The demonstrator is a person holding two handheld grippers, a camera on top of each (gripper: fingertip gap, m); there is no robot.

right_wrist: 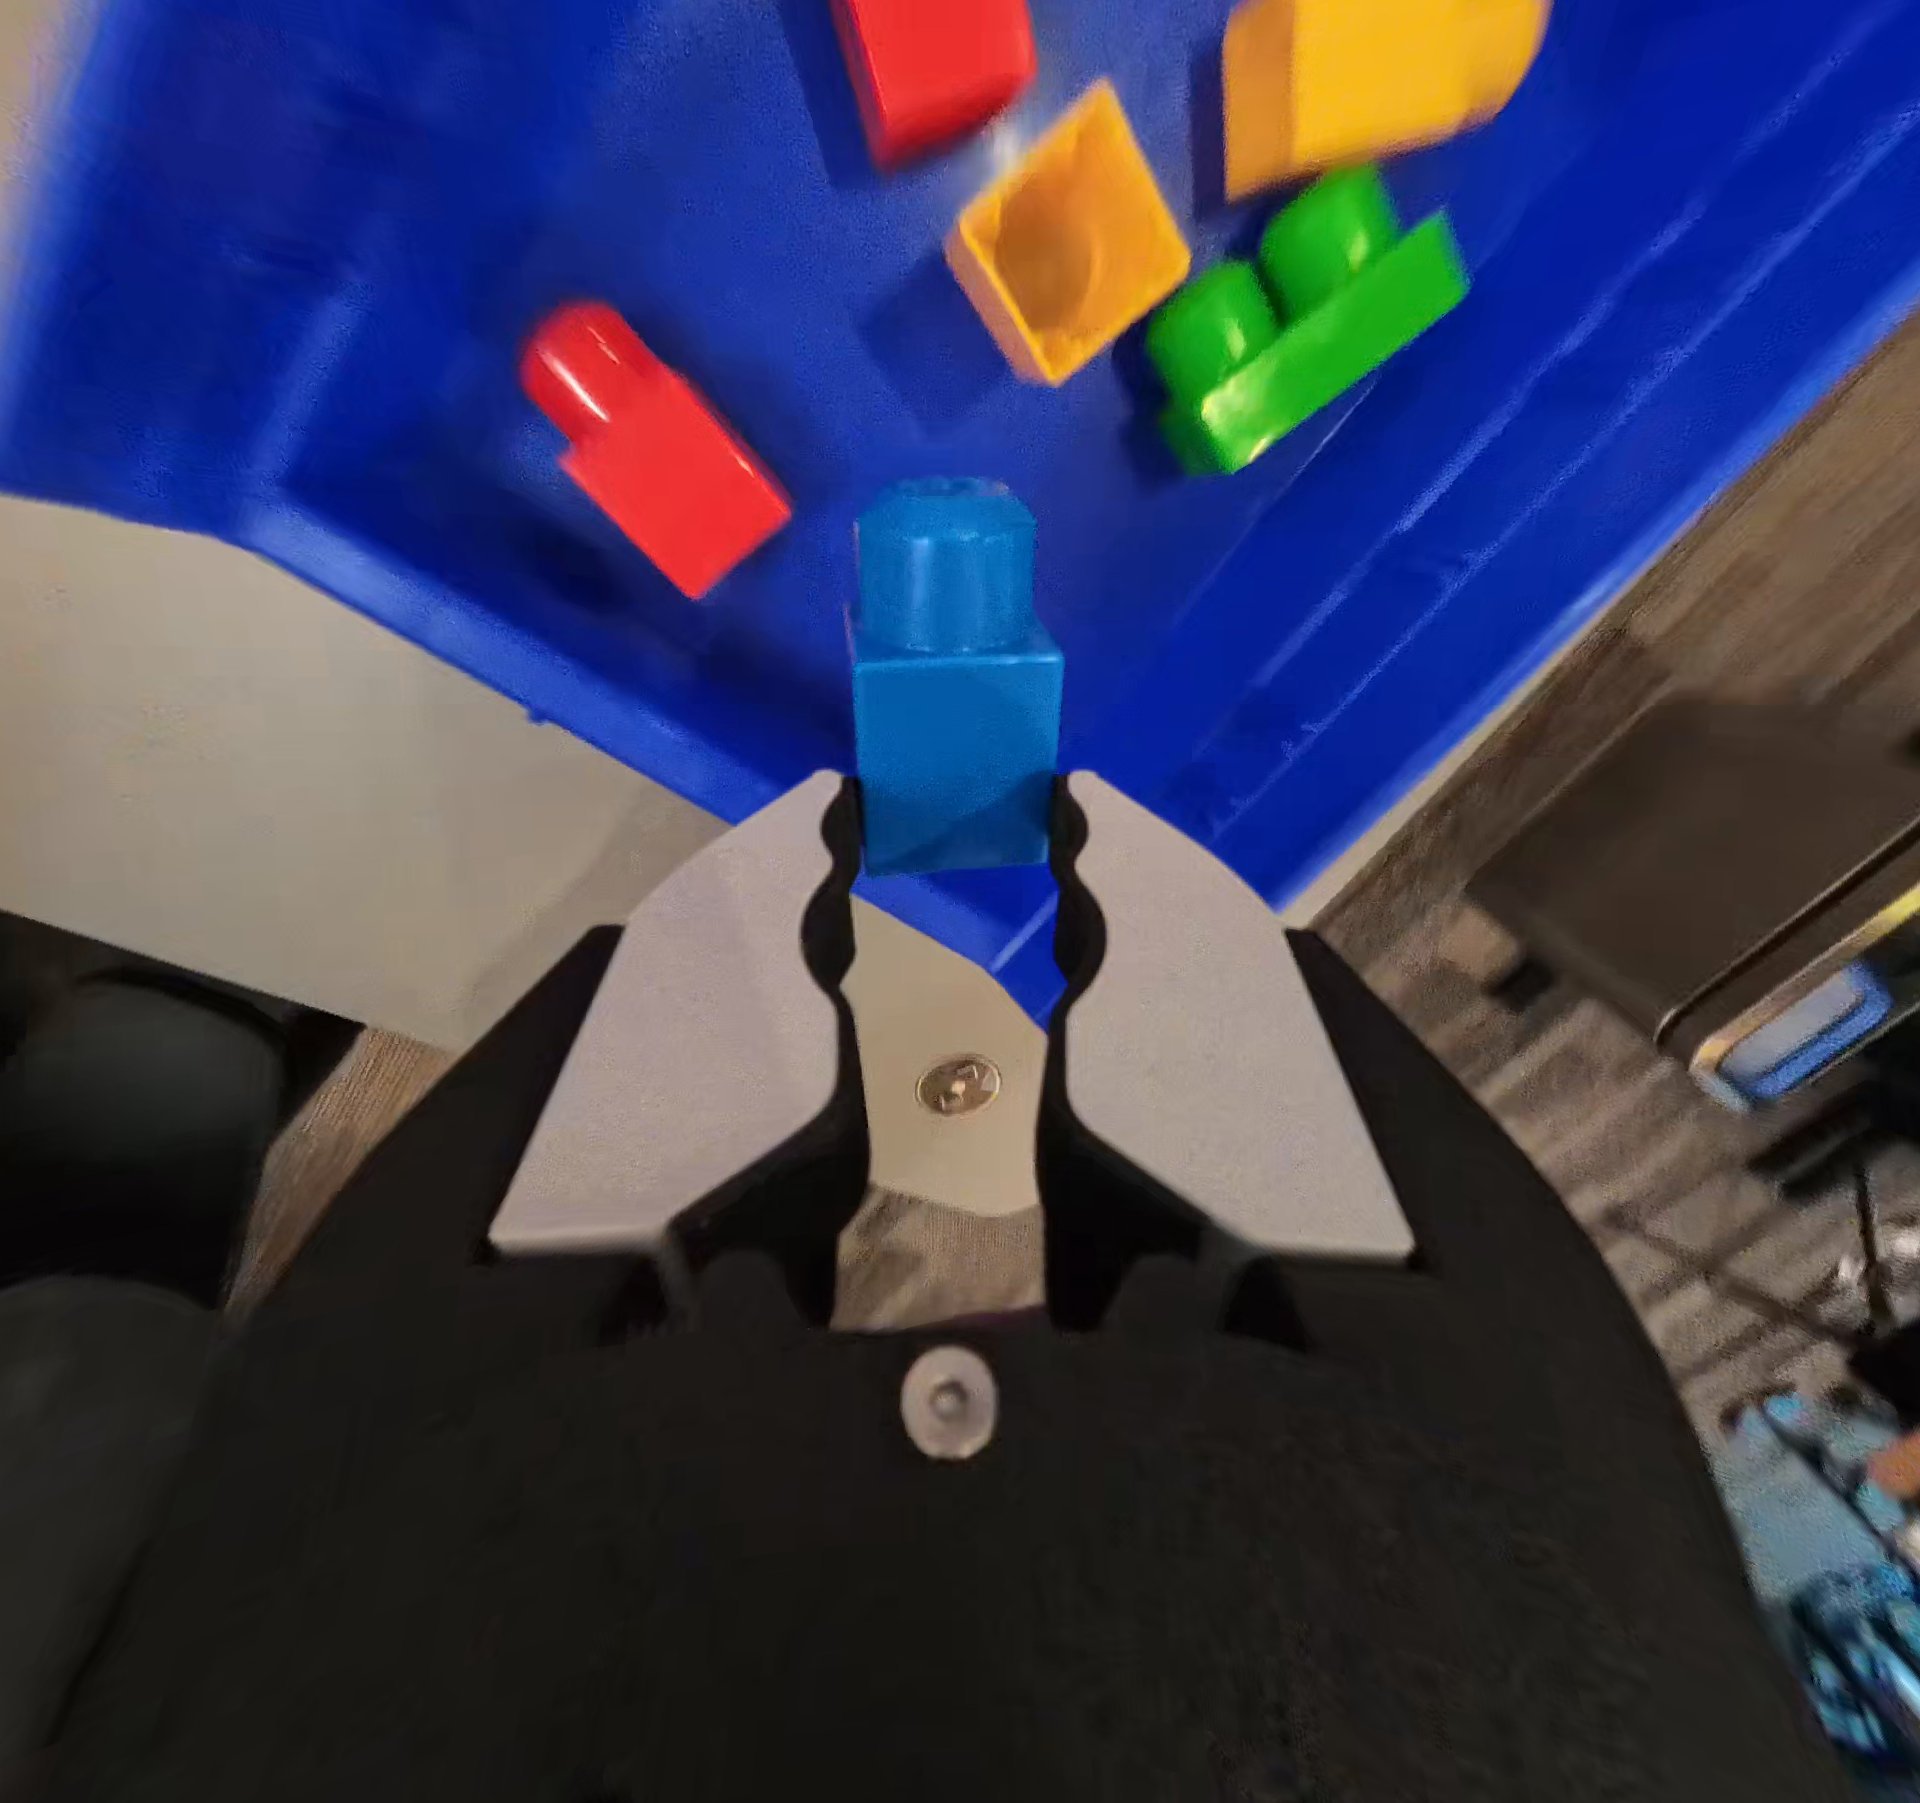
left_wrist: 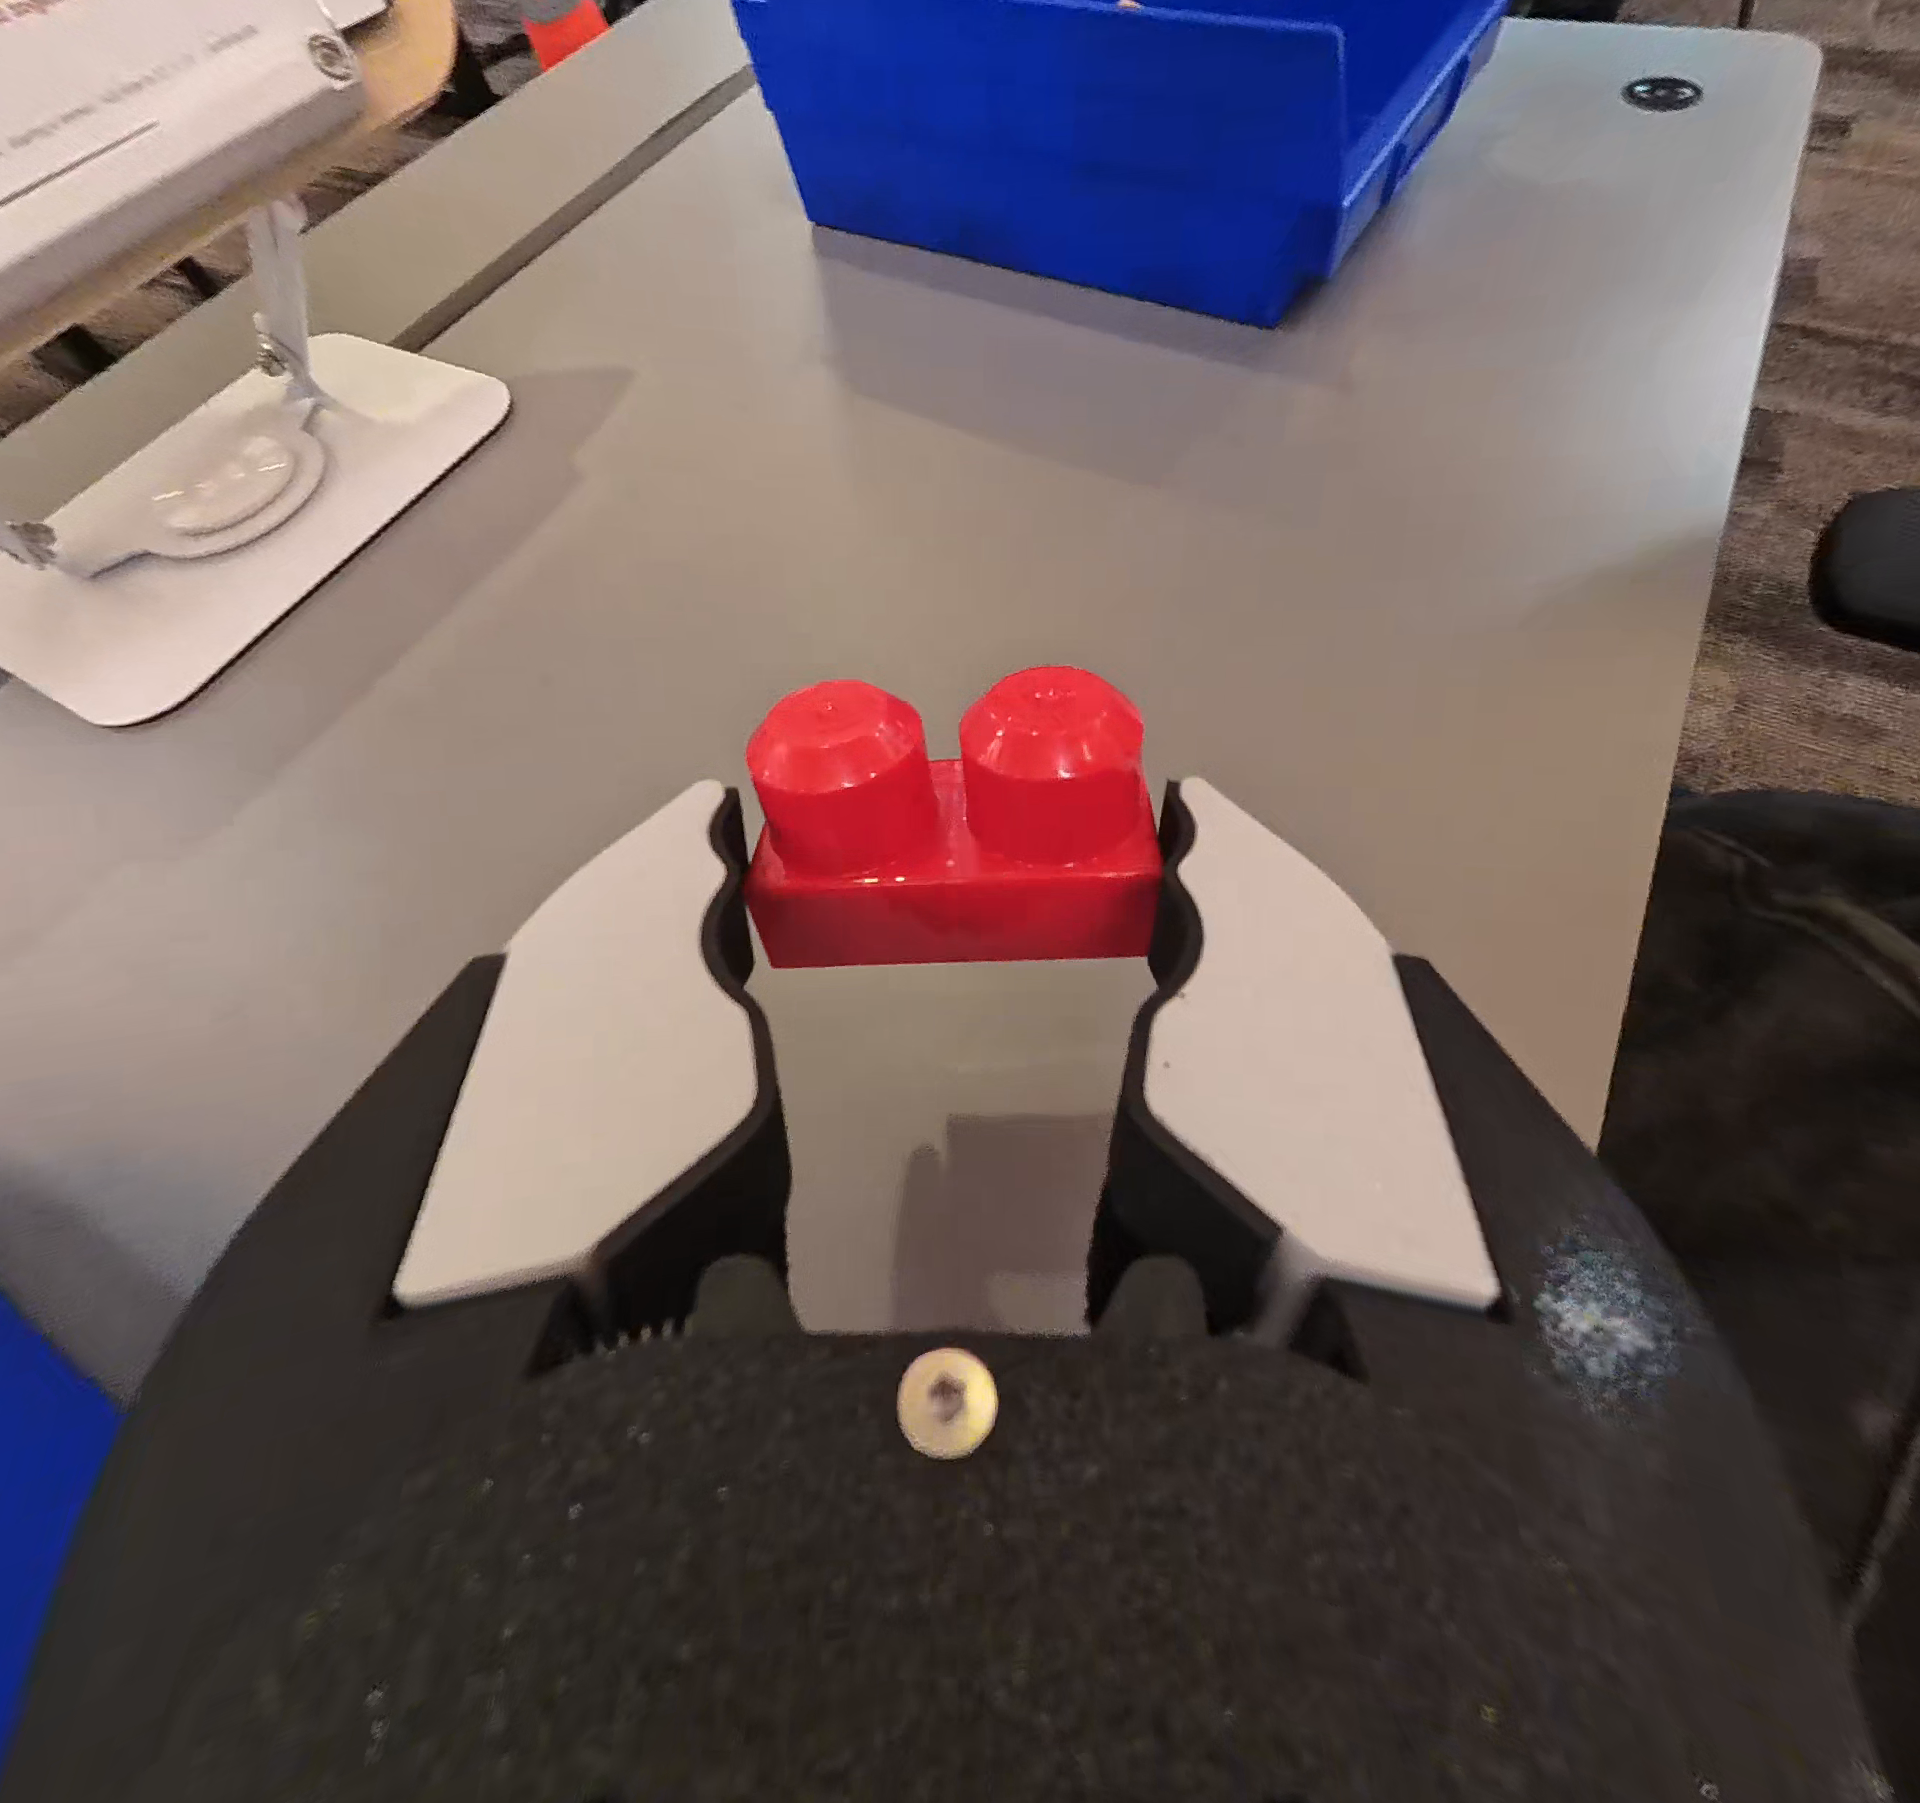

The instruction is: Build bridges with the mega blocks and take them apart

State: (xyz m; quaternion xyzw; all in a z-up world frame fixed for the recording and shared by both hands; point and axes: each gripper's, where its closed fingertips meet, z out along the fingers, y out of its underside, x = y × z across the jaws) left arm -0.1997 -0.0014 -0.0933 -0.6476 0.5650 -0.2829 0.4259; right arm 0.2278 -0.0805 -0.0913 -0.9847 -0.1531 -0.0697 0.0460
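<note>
- Left tongs (left_wrist: 954,870): clamped on the red two-stud block (left_wrist: 951,854) by its ends, above the surface (left_wrist: 1039,527), short of the blue bin (left_wrist: 1122,122). Shallow tip hold; it may twist loose.
- Right tongs (right_wrist: 956,823): clamped on the blue one-stud block (right_wrist: 951,714) over the bin's edge; blurred, a knock could drop it.

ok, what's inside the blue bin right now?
Loose blocks in the blue bin: two red, green, orange, yellow. The gripped blue block hides part of the floor.
</note>
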